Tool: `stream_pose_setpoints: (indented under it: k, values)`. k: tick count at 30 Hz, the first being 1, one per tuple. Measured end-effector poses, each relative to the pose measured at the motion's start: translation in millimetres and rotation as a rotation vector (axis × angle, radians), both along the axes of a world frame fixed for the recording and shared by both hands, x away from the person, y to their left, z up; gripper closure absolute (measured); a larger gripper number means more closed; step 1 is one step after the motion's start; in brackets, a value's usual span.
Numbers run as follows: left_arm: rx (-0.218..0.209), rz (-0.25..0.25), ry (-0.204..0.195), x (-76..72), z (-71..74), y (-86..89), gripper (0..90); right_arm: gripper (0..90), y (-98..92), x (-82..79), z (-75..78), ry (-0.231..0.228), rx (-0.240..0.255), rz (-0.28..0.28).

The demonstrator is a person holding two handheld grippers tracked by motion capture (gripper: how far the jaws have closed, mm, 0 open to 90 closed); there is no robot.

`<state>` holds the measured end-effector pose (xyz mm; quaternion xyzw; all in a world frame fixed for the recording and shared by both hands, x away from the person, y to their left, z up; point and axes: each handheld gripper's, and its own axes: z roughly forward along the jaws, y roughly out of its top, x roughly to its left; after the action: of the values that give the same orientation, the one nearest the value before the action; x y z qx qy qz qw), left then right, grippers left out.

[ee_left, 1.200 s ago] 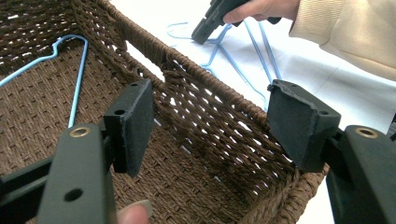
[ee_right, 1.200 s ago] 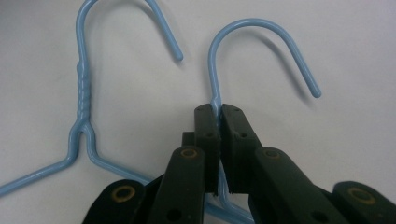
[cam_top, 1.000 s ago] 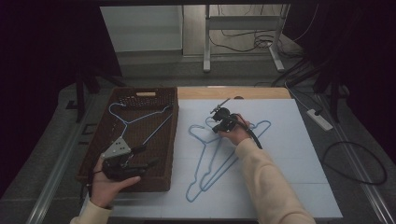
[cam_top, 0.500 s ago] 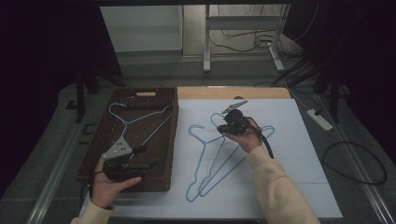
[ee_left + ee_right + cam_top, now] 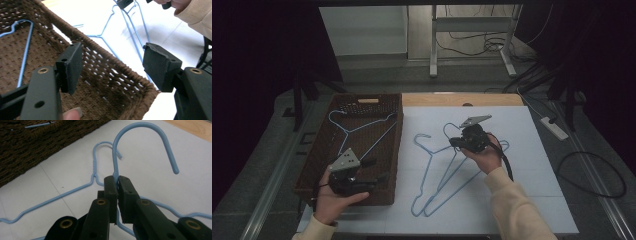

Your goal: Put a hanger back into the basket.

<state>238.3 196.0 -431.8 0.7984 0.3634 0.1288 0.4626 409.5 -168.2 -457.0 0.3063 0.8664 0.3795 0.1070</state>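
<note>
High view: the right gripper (image 5: 458,141) pinches the neck of a blue hanger (image 5: 447,172) lying on the white mat (image 5: 532,200), beside a second hanger (image 5: 424,165); the left gripper (image 5: 371,171) hovers over the wicker basket (image 5: 397,150).

Left gripper view: its jaws stand spread, the basket rim (image 5: 112,65) between them, another hanger (image 5: 23,57) in the basket to their left.

Right gripper view: jaws pressed on the hanger's neck (image 5: 115,173), hook (image 5: 150,135) above them. This looks like the pick-up; next the hanger probably needs lifting clear and carrying to the basket.

No writing, label, brand, number or sign can be read anywhere; the surfaces in the high view are plain. The two gripper views give no lettering either.
</note>
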Motion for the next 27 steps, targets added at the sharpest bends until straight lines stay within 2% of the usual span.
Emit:
stream_pose_setpoints:
  k: [6, 14, 22, 27]
  values:
    - [-0.001, -0.026, 0.009, 1.7, 3.4, -11.6, 33.9, 85.8, -3.9, -5.6, 1.0, -0.014, 0.016, 0.006]
    - [0.009, -0.070, 0.049, 8.8, 9.2, -40.3, 33.9, 85.8, -3.7, -8.5, 2.5, -0.022, 0.016, 0.009]
    - [-0.006, -0.094, 0.092, 21.2, 5.8, -62.4, 34.1, 85.8, -3.4, -9.0, 3.4, -0.022, 0.014, 0.008]
    - [0.009, -0.105, 0.127, 28.3, -0.3, -82.2, 34.2, 85.8, -4.0, -9.6, 4.1, -0.025, 0.019, 0.009]
